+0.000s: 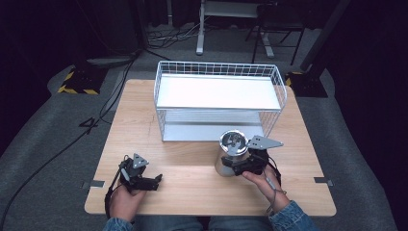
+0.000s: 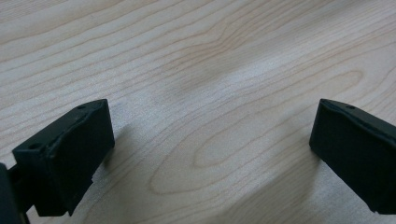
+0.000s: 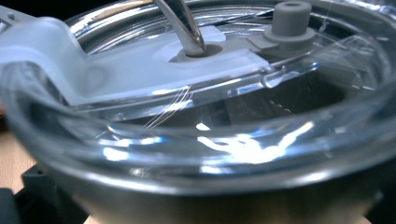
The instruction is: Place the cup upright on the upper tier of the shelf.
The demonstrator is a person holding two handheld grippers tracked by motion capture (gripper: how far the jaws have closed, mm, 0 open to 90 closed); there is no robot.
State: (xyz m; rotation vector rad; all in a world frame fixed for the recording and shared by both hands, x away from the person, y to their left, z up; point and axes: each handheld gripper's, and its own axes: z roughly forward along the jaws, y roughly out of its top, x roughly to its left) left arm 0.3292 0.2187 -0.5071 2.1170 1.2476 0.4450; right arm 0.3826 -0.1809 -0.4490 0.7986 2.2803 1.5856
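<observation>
Near the table's (image 1: 192, 168) front edge, right of its middle, a steel tumbler (image 1: 230, 156) stands upright, long axis vertical, mouth up. Its body is smooth brushed metal; a clear round plastic lid (image 3: 196, 116) caps it. The right gripper (image 1: 236, 167) clamps its side. The left gripper (image 2: 212, 140), jaws spread wide, rests toward the front-left corner on pale wood grain.

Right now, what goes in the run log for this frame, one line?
right gripper: shut on cup | cup: upright on table, before rack | left gripper: open, empty, on table
</observation>
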